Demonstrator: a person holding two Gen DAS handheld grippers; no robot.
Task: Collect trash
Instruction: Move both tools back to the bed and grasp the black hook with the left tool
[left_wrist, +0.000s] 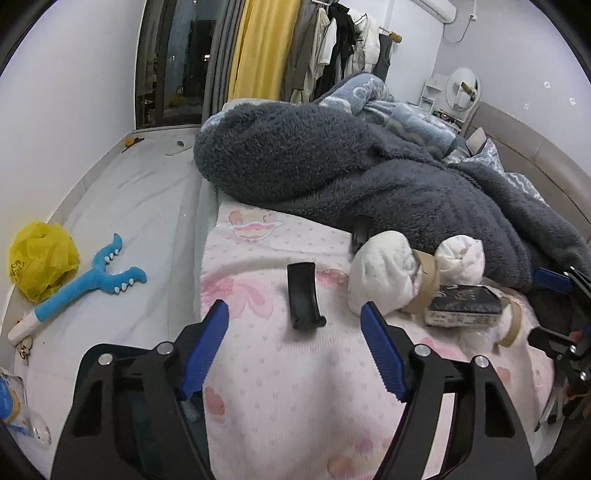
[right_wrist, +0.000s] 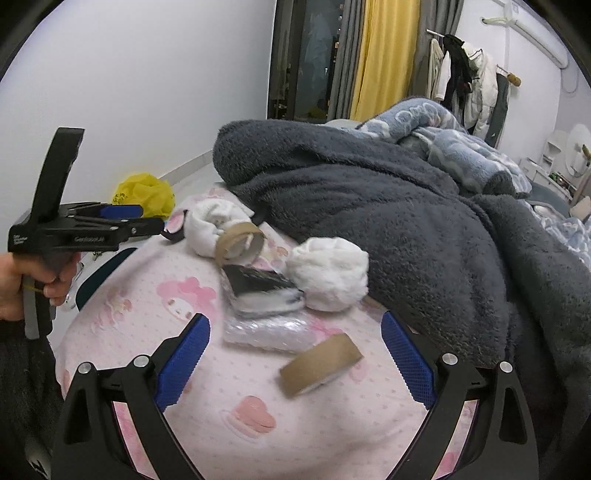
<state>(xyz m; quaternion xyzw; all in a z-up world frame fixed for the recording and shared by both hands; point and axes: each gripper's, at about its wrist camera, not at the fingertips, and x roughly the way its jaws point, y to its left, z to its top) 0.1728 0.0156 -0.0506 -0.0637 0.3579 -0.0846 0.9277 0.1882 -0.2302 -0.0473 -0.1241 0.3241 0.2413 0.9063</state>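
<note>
Trash is a loose cluster on the pink printed bed sheet (right_wrist: 207, 369), butted against the dark fleece blanket (right_wrist: 424, 236). Nearest my right gripper (right_wrist: 295, 363): a flat cardboard tape core (right_wrist: 320, 363), lying between its jaws but not touched. Just behind it, a clear plastic wrap bundle (right_wrist: 266, 330), then a small dark box (right_wrist: 264, 290), then a second cardboard ring (right_wrist: 239, 243) standing on edge. Two white tissue wads (right_wrist: 328, 278) flank the box, one touching the blanket.

My left gripper (left_wrist: 295, 350) sits over the curved black plastic piece (left_wrist: 303, 300), which lies apart from the cluster on bare sheet. Both pairs of jaws are spread, nothing pinched.

Yellow plastic bag (left_wrist: 42, 264) is on the floor beside the bed, next to a blue toy (left_wrist: 92, 282); likely the bin, can't confirm.

Risks:
- Tape core is flat and low; pads may slide over it or pinch sheet fabric with it.
- Soft mattress gives, so pressing down sinks the target.
- Items touch; grabbing one may drag neighbours or roll a wad into the fleece.
- Both grippers are close together, so collision is possible.
</note>
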